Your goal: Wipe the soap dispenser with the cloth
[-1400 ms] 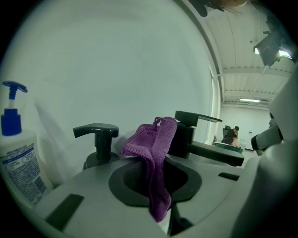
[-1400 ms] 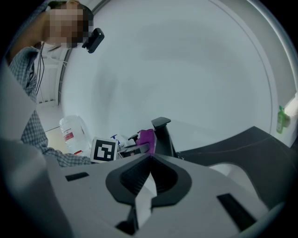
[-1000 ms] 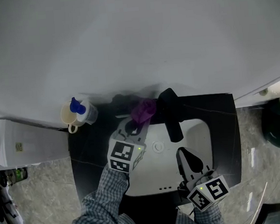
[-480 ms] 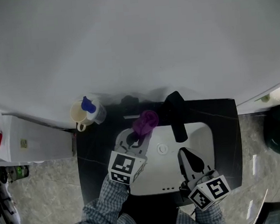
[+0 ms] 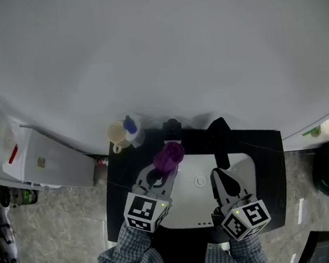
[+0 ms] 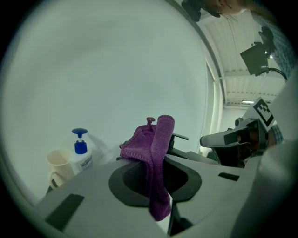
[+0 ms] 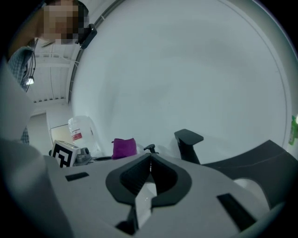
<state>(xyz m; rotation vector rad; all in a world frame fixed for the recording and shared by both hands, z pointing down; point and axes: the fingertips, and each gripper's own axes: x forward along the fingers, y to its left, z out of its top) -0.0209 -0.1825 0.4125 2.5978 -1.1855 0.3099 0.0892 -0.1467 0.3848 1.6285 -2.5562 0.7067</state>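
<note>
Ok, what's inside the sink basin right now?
Only the drain shows in the basin; the left gripper, its purple cloth and the right gripper cover parts.

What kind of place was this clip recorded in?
Probably a washroom: a white basin set in a black counter, a black faucet behind it, and a soap dispenser beside a cup by the wall.

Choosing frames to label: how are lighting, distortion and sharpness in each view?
Head view: soft, even light, no glare, the soap dispenser small but clear. Left gripper view: strong fisheye with black corners, a greenish cast, the cloth sharp. Right gripper view: same fisheye and cast, the black tap sharp.
</note>
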